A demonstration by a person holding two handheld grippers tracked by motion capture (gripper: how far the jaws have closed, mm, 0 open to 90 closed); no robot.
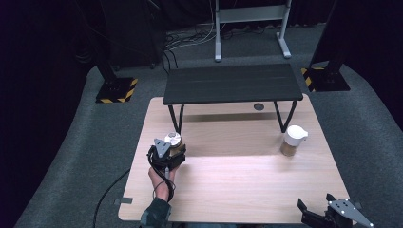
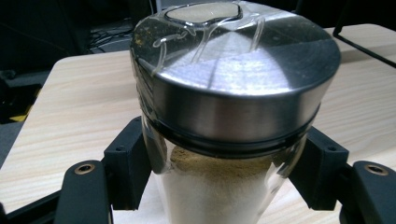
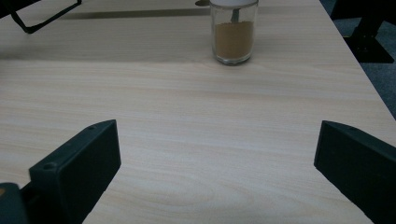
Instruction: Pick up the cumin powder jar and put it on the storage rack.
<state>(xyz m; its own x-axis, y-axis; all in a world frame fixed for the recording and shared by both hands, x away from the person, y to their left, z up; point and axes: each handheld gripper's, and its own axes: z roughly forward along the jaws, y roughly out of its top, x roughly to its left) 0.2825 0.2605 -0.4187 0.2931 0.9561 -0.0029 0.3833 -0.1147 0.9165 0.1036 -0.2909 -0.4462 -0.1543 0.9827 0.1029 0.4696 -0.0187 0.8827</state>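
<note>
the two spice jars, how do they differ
The steel-lidded jar has a flat brushed metal lid; the white-lidded jar has a white cap with a spout. The steel-lidded jar sits between the left gripper jaws, near the table's left side; the white-lidded jar stands free at the right. The first holds pale powder topped with tan, the second orange-brown. Both are clear glass, upright.

Jar (image 2: 219, 186): clear glass, upright, filled with pale powder, browner at its top; lid (image 2: 238, 79): brushed metal, round, with a clear inset at its far edge; left gripper (image 2: 224, 182): black jaws pressed against the jar's two sides below the lid; desk (image 2: 70, 116): light wood.
</note>
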